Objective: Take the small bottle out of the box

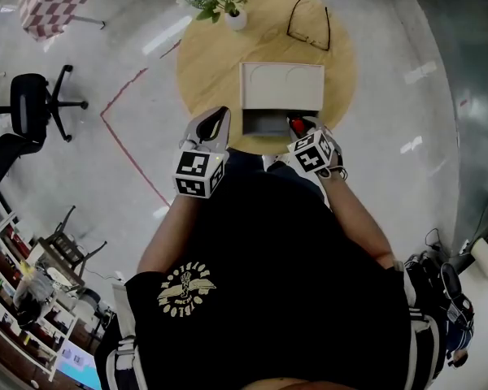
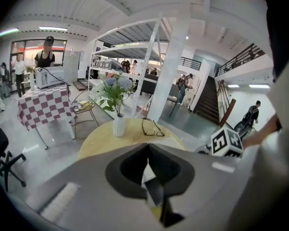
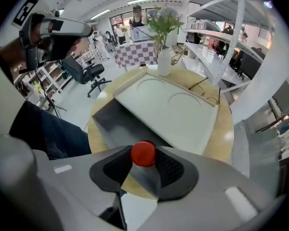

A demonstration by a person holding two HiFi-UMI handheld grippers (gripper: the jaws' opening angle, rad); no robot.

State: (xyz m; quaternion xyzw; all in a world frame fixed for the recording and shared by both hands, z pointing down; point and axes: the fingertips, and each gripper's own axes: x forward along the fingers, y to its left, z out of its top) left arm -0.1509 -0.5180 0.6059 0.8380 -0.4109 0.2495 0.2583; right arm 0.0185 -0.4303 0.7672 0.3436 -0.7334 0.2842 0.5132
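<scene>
Finds the right hand-held gripper [image 3: 143, 150] pointing steeply down, narrowed onto the small bottle [image 3: 143, 155], with both dark pads appearing to press the sides of its red cap. Places the bottle inside the box [image 3: 111, 124], at the near right corner of the open grey compartment. Sees nothing of it but the cap; cannot judge the body below. Notes the pale lid [image 3: 168, 109] thrown back flat behind the compartment, on the round wooden desk [image 1: 203, 63].

Finds the left hand-held gripper [image 2: 147, 147] with jaws together and nothing held, just beside the box's near left corner and not touching it.

Judges the main risks as follows:
- Slipping: grips only a small round cap, so any tilt on the way up may let the bottle swing or drop back.
- Snagging: sits close against the corner walls, so a slanted lift may catch the body on the rim.
- Dragging the box: leaves the box unbraced, so a tight fit may raise or slide it toward the desk's near edge.
- Loosening the cap: twisting under load may turn the cap rather than lift the bottle.

Rates the vase [image 1: 237, 19] and the eyeglasses [image 1: 309, 24] as well apart and at low risk.
</scene>
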